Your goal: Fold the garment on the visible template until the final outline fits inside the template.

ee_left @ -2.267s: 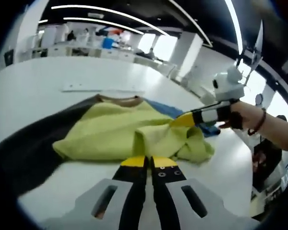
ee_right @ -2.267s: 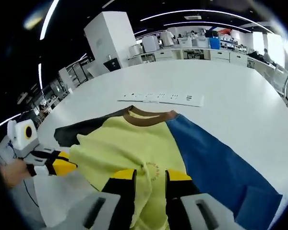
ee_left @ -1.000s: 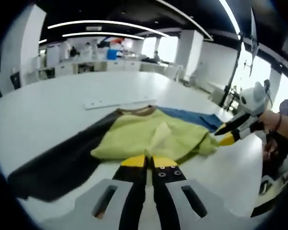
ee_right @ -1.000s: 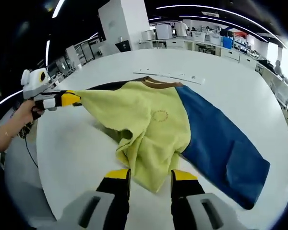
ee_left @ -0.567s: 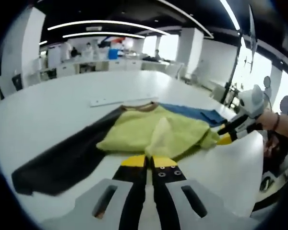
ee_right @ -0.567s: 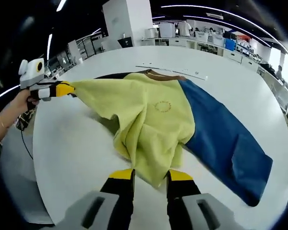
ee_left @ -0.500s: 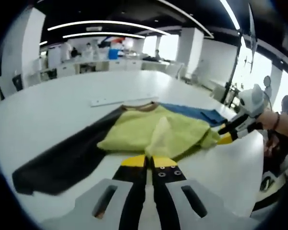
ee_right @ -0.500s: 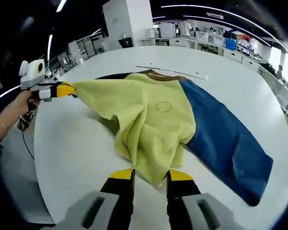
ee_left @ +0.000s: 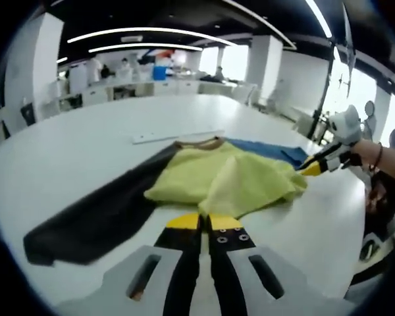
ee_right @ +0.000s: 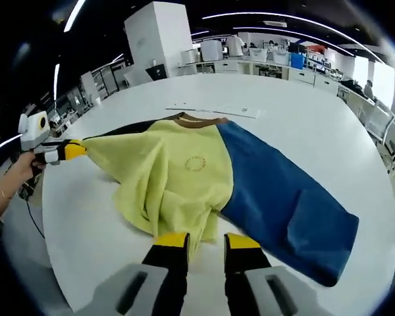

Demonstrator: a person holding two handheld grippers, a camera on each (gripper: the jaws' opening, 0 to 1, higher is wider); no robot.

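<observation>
1. In the left gripper view, our left claw (ee_left: 205,222) has its yellow-tipped jaws pressed together, clenched on the near edge of the yellow cloth of the garment (ee_left: 214,178).
2. In the right gripper view, our right claw (ee_right: 200,242) has a gap between its jaws; the hem of the garment (ee_right: 178,174) hangs down to that gap, but we cannot tell whether the jaws grip it.
3. Outward from the left claw, the yellow body is bunched in soft folds, with a brown collar (ee_left: 199,141) at its far end.
4. A dark sleeve (ee_left: 92,220) runs out to the left in the left gripper view, lying flat on the white worktop (ee_left: 66,151).
5. In the right gripper view, a blue sleeve (ee_right: 283,204) spreads to the right across the worktop (ee_right: 316,131), flat and wide.
6. The right claw (ee_left: 311,168) comes in from the right of the left gripper view, its yellow tip at the garment's corner, with a hand (ee_left: 365,153) behind it.
7. The left claw (ee_right: 71,150) appears at the left of the right gripper view, touching the stretched yellow corner.
8. A white strip (ee_right: 214,110) lies on the worktop just beyond the collar.
</observation>
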